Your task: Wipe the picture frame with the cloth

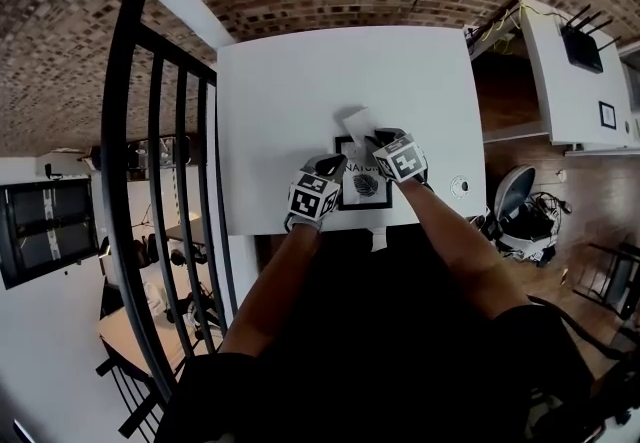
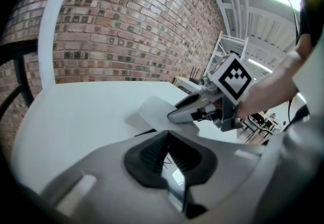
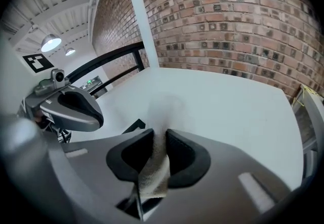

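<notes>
While dragging the cloth (image 3: 154,167) over the picture frame (image 1: 364,185), keep it flat, go in slow overlapping passes and press lightly, to avoid shoving anything toward the near edge of the table (image 1: 300,91). Right gripper (image 3: 157,139): fingers clamped on a fold of that cloth, loose end flopping out ahead of the tips. Left gripper (image 2: 168,139): fingers pinched together at the tips, nothing obviously caught between, parked over the left side of the frame. Probably meant as a hold-down, so lean on the border there, not the middle, or risk smearing freshly cleaned surface. Frame lying under and between both sets of fingers, right by the table's near edge, so better to wipe away from that edge.

Head view: whole layout, entire frame, cloth poking past the right fingers onto bare table. No read on either grip from up there, though. Right gripper view: cloth squeezed between the fingers plain as day, left fingers off to one side, only a dark corner of the frame. Left gripper view: bit of the frame's face peeking through the gap behind the closed tips, cloth spread just ahead by the right fingers. No telling actual contact between left tips and frame from any of them.
</notes>
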`<state>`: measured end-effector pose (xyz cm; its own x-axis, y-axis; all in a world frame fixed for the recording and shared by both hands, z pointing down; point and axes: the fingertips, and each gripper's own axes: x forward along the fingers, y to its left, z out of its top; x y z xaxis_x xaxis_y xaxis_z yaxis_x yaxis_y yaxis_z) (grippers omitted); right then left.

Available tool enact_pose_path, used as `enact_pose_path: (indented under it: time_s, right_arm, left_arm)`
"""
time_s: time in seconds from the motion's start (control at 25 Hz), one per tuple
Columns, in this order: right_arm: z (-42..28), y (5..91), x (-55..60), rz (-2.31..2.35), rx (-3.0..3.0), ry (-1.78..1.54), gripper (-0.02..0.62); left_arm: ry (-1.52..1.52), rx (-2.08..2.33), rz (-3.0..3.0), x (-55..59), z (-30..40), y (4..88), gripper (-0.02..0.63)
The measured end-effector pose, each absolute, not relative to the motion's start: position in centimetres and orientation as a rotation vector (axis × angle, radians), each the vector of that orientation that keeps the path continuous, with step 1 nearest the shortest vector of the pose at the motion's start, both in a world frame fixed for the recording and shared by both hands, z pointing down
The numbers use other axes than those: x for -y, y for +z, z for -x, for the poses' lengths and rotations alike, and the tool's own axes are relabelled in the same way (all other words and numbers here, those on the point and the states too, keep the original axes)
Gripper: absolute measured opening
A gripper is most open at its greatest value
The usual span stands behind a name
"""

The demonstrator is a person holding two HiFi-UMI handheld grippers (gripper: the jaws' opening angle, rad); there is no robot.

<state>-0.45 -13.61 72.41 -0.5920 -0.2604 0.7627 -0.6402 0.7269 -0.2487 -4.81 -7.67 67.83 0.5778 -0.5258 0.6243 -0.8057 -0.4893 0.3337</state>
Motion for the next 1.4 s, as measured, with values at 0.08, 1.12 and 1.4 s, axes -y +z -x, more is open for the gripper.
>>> enact_pose_path:
  time_s: [0.08,1.12,1.4]
  right_arm:
    - [-0.9,72.2,14.0,-0.723,2.188,0.677,0.077]
    - [4.9,69.3,9.8,-0.488,2.287,0.533,0.077]
    - [5.7,69.8,7.0,-0.4,2.22,0.523,0.077]
  left_arm:
    - [0.6,1.049,-2.204,7.5,4.5,67.8,0.0]
    - [0.56,1.181,-2.168,5.2,7.1,66.3,0.0]
    - [0.554,1.181,-2.148,4.5,7.4,66.7,0.0]
